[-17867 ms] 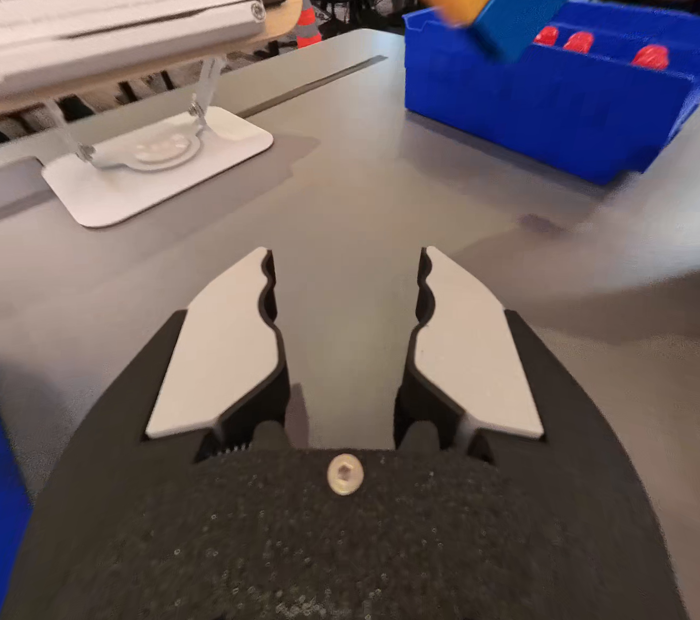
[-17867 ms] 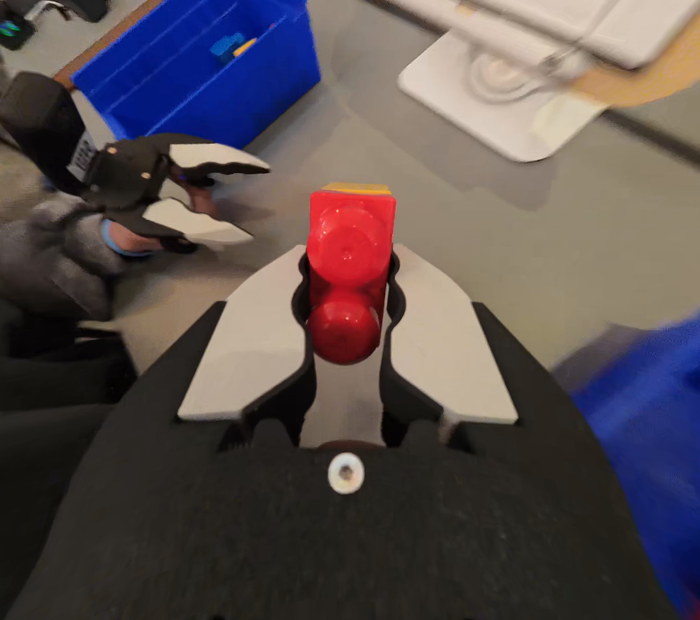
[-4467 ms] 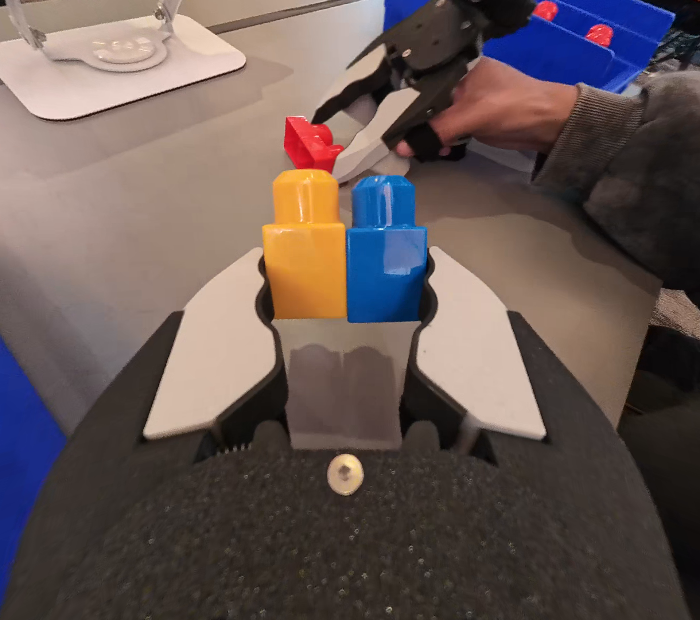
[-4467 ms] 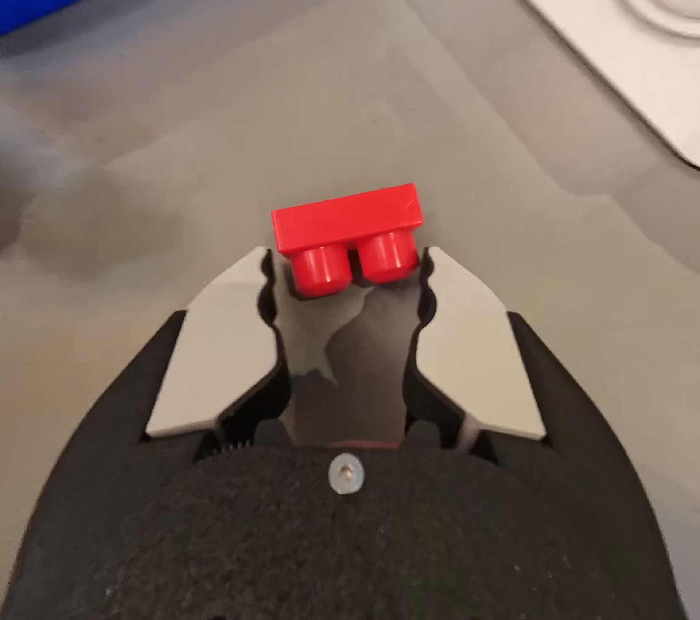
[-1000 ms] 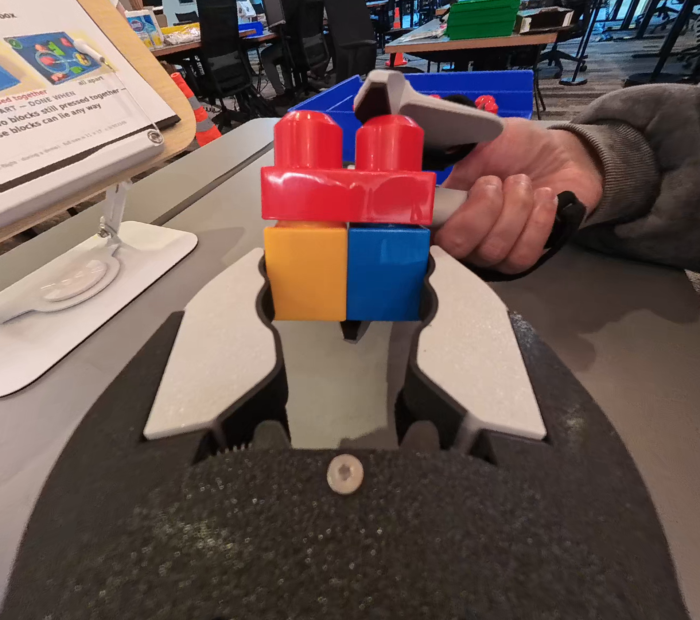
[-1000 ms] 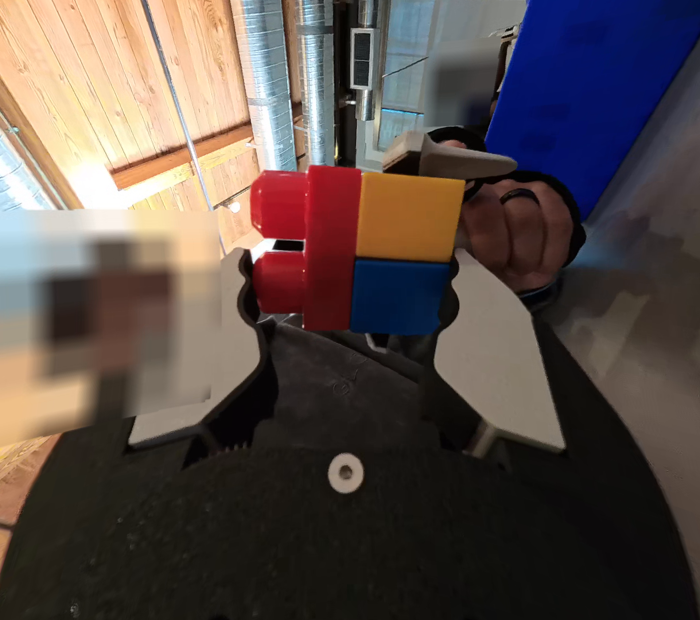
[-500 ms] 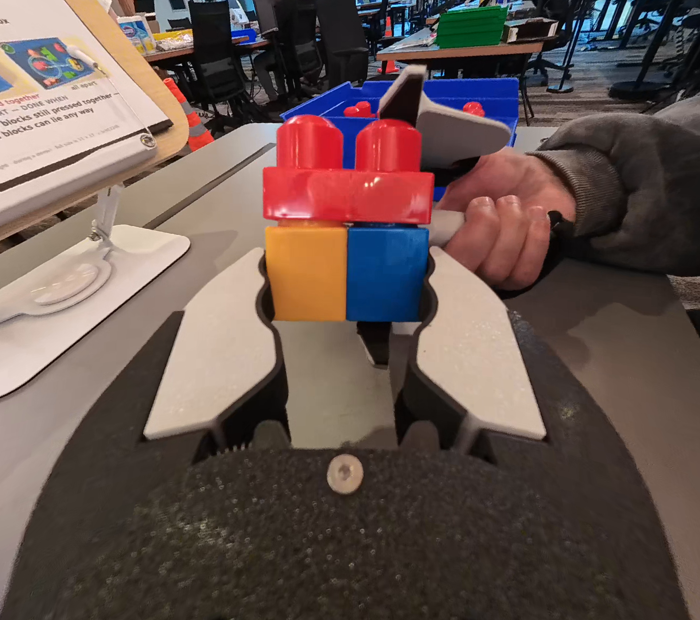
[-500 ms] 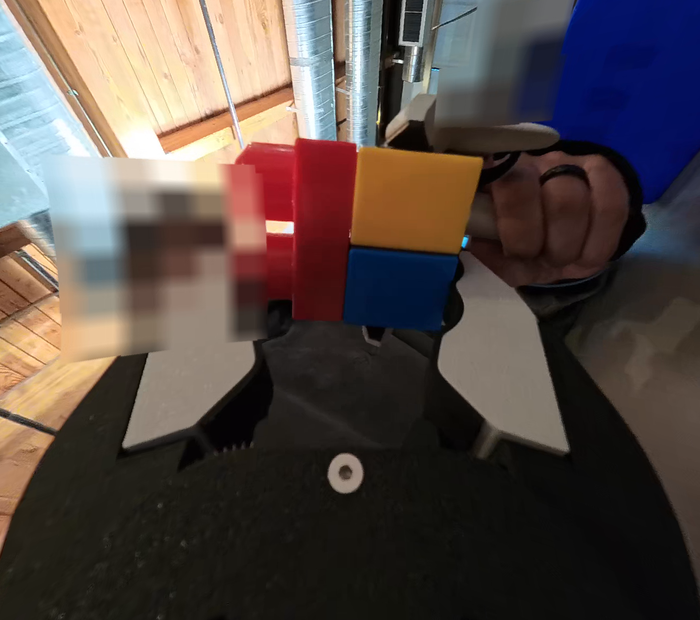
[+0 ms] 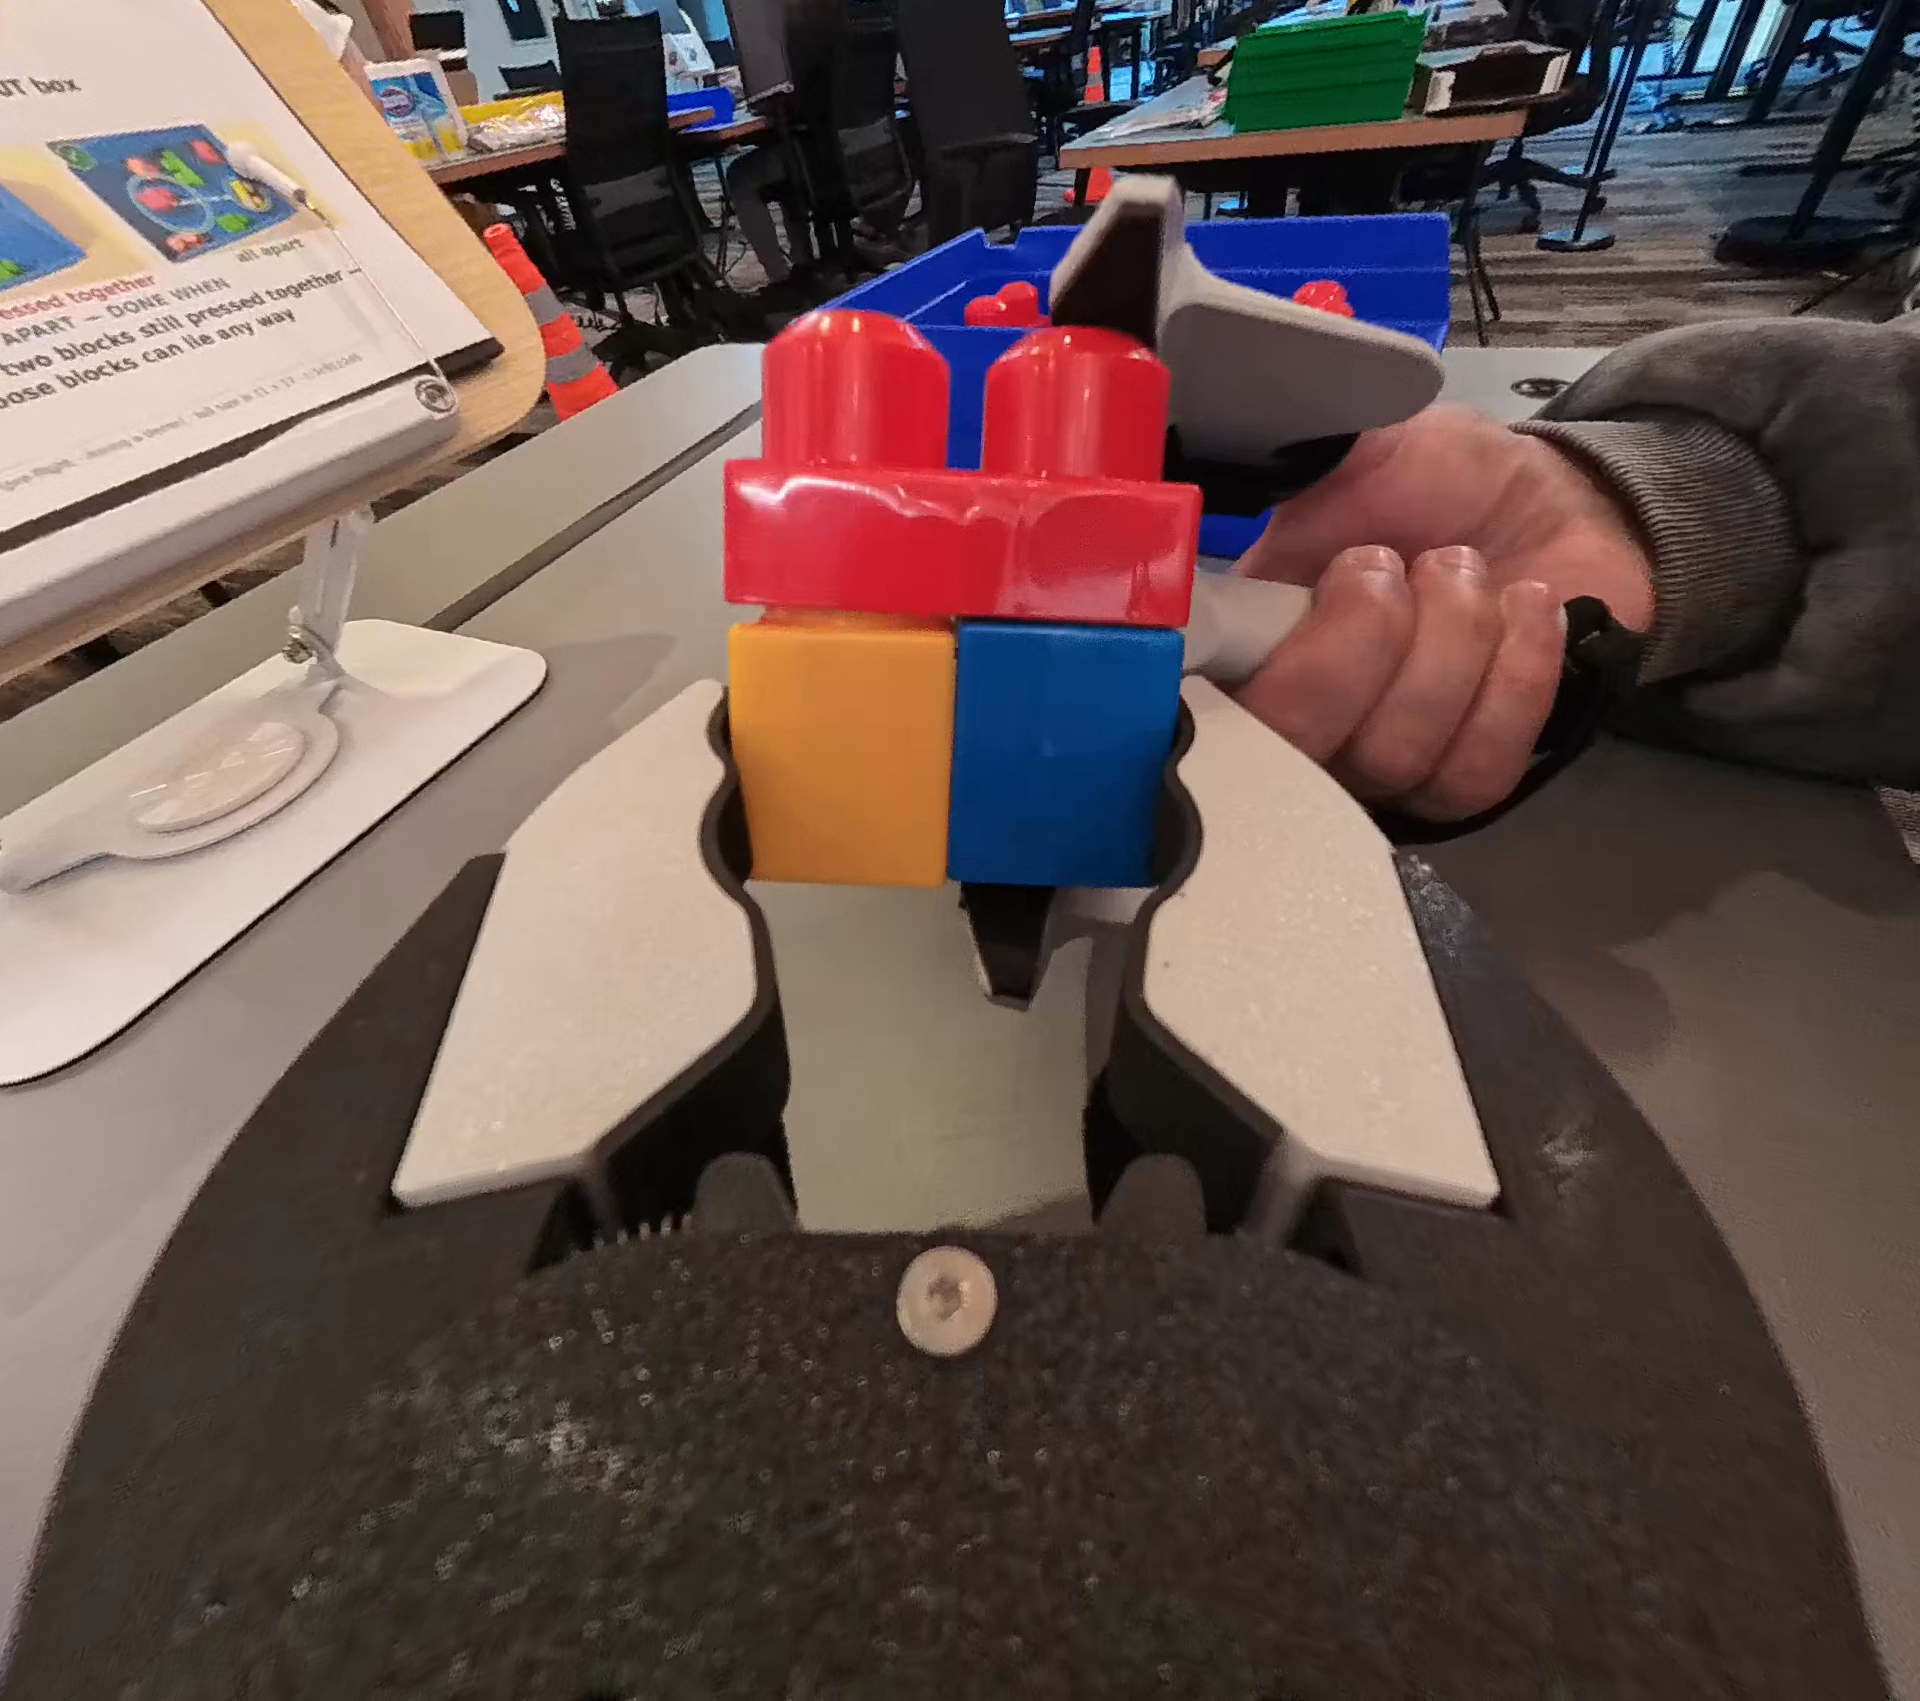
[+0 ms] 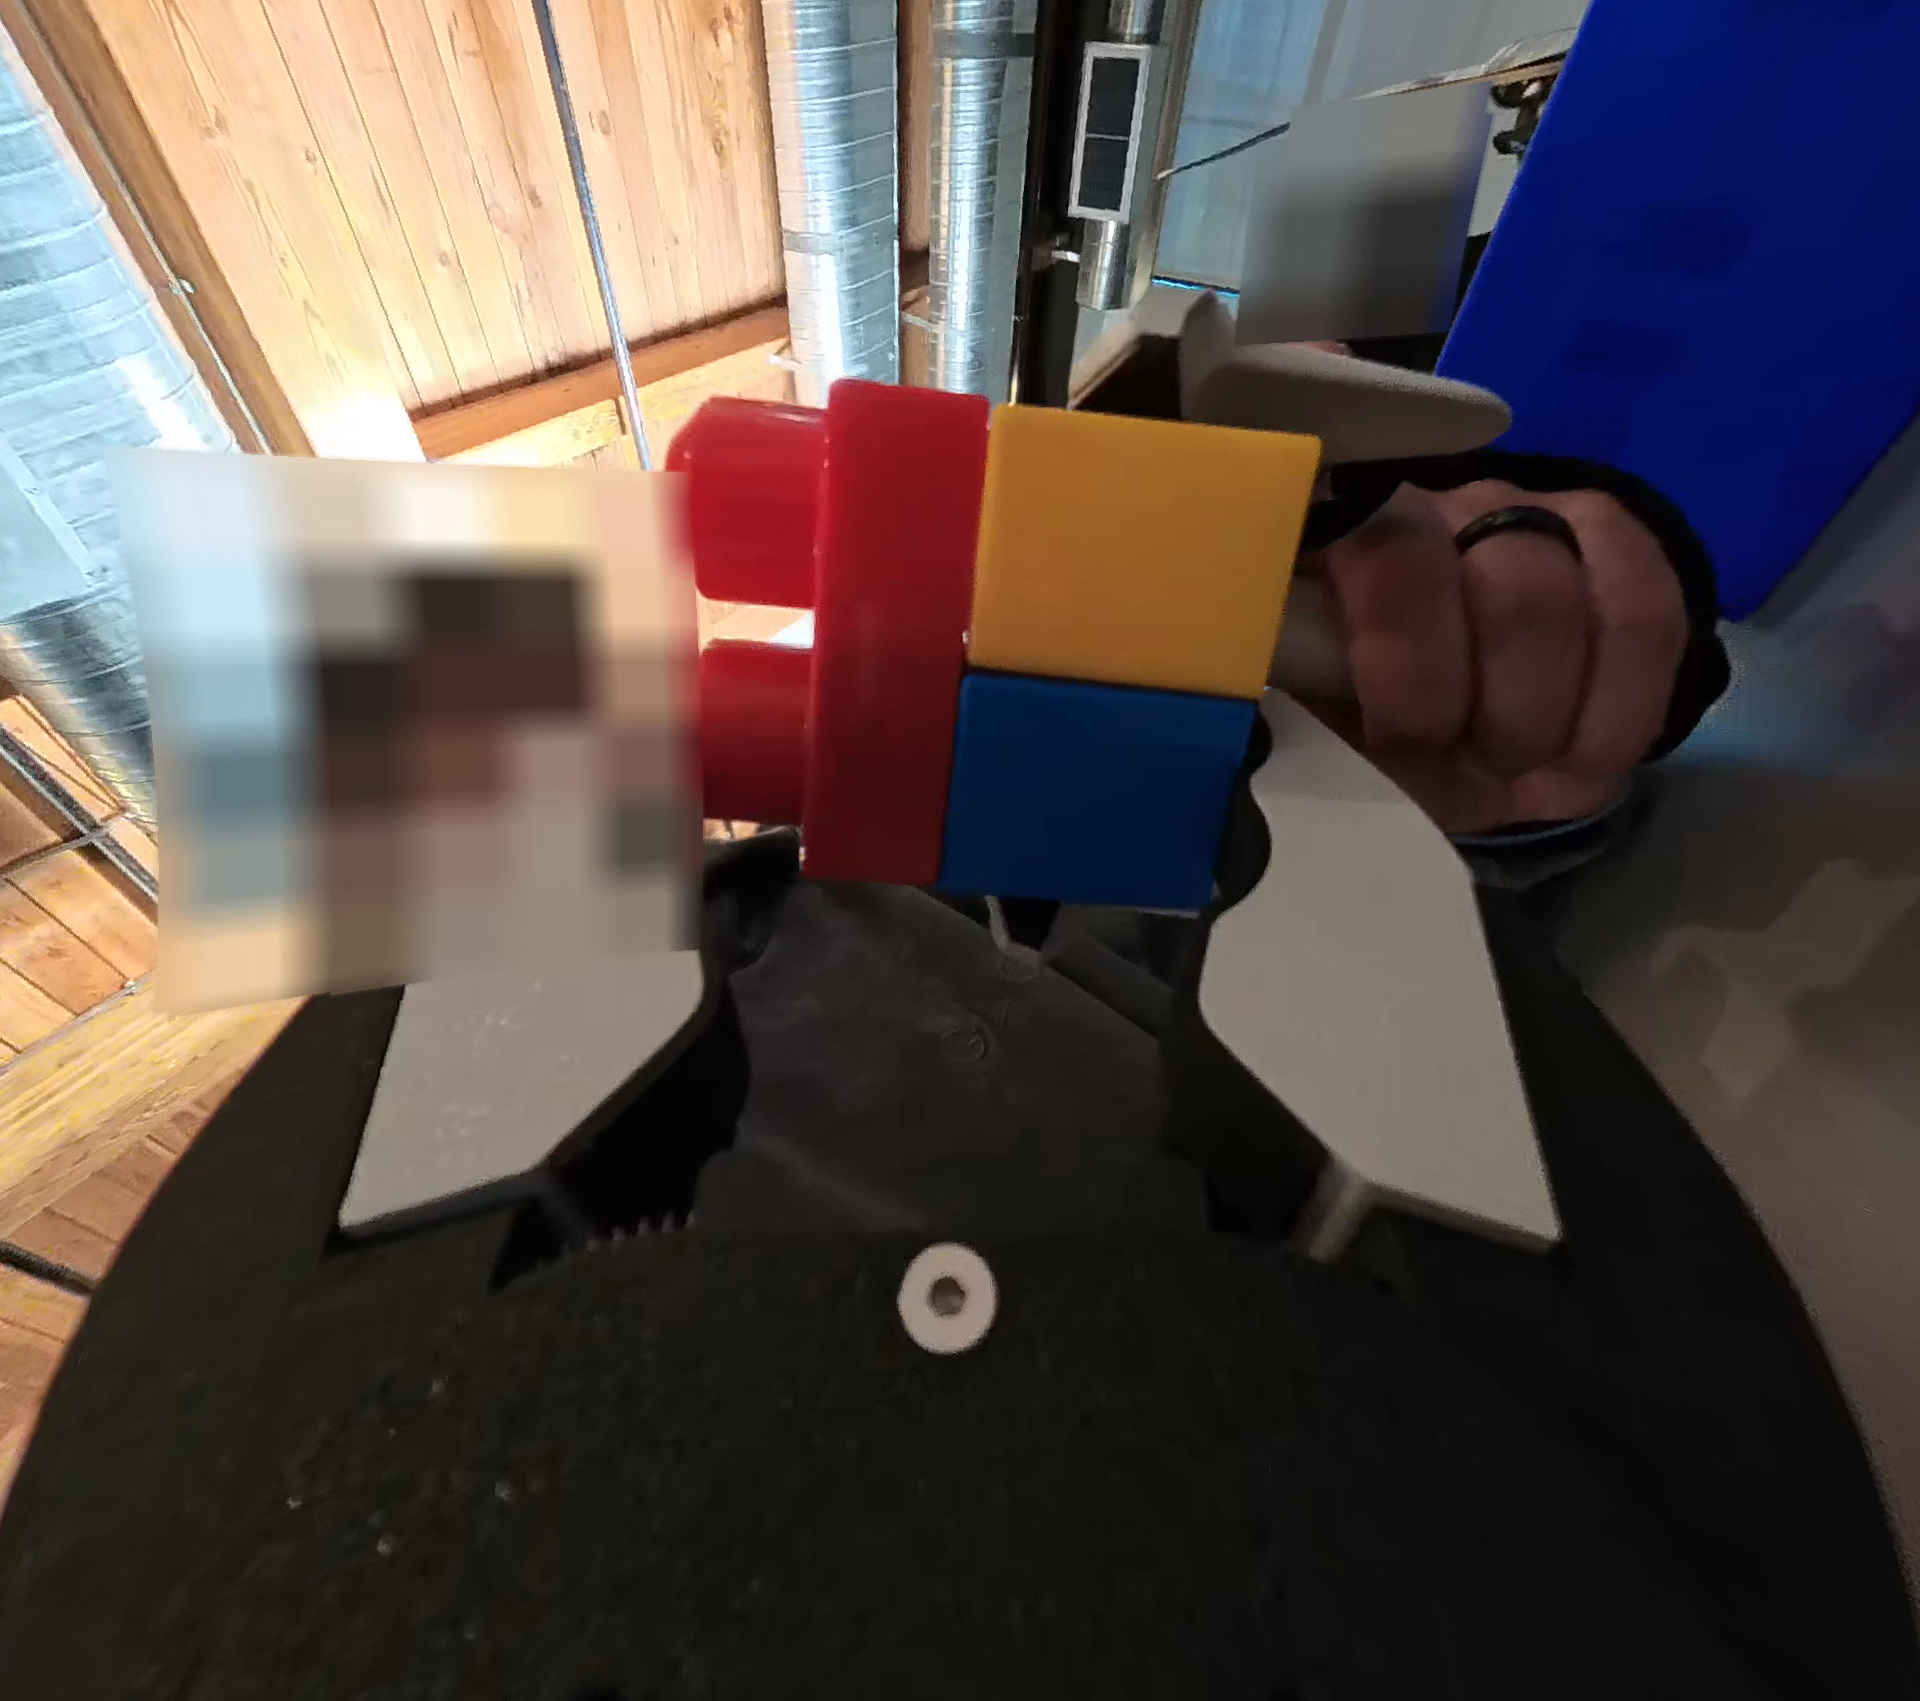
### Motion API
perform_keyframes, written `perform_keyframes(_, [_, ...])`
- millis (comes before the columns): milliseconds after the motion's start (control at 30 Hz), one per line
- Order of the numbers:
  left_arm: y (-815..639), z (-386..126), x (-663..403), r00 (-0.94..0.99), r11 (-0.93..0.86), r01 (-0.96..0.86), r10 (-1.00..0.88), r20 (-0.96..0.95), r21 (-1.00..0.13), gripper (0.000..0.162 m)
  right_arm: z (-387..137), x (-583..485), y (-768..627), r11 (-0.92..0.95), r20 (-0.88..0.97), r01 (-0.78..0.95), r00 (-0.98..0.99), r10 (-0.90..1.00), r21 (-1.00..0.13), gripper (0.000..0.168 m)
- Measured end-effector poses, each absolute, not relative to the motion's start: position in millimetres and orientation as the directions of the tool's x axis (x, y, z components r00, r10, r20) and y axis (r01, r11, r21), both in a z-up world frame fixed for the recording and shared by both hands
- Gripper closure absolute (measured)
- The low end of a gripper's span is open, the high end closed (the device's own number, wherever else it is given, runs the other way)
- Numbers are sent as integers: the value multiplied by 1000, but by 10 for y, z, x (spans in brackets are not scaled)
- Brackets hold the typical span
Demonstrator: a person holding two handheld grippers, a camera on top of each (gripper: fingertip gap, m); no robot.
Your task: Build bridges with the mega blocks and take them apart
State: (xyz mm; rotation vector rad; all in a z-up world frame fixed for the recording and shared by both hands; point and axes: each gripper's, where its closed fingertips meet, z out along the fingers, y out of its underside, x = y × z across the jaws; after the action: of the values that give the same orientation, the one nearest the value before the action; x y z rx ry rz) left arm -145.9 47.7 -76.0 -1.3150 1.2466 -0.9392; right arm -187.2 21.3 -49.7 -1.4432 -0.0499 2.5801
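Here our left gripper (image 9: 951,778) clamps the yellow plastic block (image 9: 842,752) and blue plastic block (image 9: 1060,752) under the red two-stud block (image 9: 961,550); our right gripper (image 10: 966,830) spans the stack top to bottom, grip unclear.

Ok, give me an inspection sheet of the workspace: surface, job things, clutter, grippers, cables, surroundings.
Surface: grey table, bare where visible.
Job's things: red block pressed across yellow block and blue block, which stand side by side; more red pieces in the blue bin.
Clutter: instruction sheet on a white stand.
Grippers: left gripper shut on the yellow and blue pair; right gripper astride the stack top to bottom, contact unclear.
Cables: nothing seen.
Surroundings: desks, black chairs, orange cone, green trays, people seated far off.
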Motion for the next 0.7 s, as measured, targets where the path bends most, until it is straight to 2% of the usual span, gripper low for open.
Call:
perform_keyframes(33, [469, -759, -1464, 146, 91, -162, -983, -115, -983, 87, -500, -1874, 198, -982, -844, -135, -503, 184, -133, 70])
perform_keyframes(133, [447, -718, -1480, 135, 75, -139, -986, -94, -987, 87, -532, -1775, 327, -974, -846, -180, -491, 208, -135, 44])
perform_keyframes(233, [437, -733, -1476, 125, 72, -144, -988, -90, -987, 87, -542, -1696, 462, -975, -852, -184, -484, 200, -124, 45])
perform_keyframes(300, [403, -775, -1446, 108, 77, -163, -990, -95, -984, 87, -494, -1755, 424, -978, -851, -136, -483, 206, -160, 46])
perform_keyframes(400, [377, -830, -1413, 107, 110, -192, -985, -132, -975, 87, -498, -1856, 375, -977, -865, -81, -455, 211, -195, 57])
perform_keyframes(500, [371, -820, -1418, 103, 102, -182, -987, -122, -978, 87, -532, -1852, 380, -981, -865, -67, -463, 192, -182, 70])
perform_keyframes(700, [371, -822, -1407, 119, 145, -184, -979, -168, -972, 87, -519, -1839, 370, -976, -845, -109, -488, 217, -187, 72])
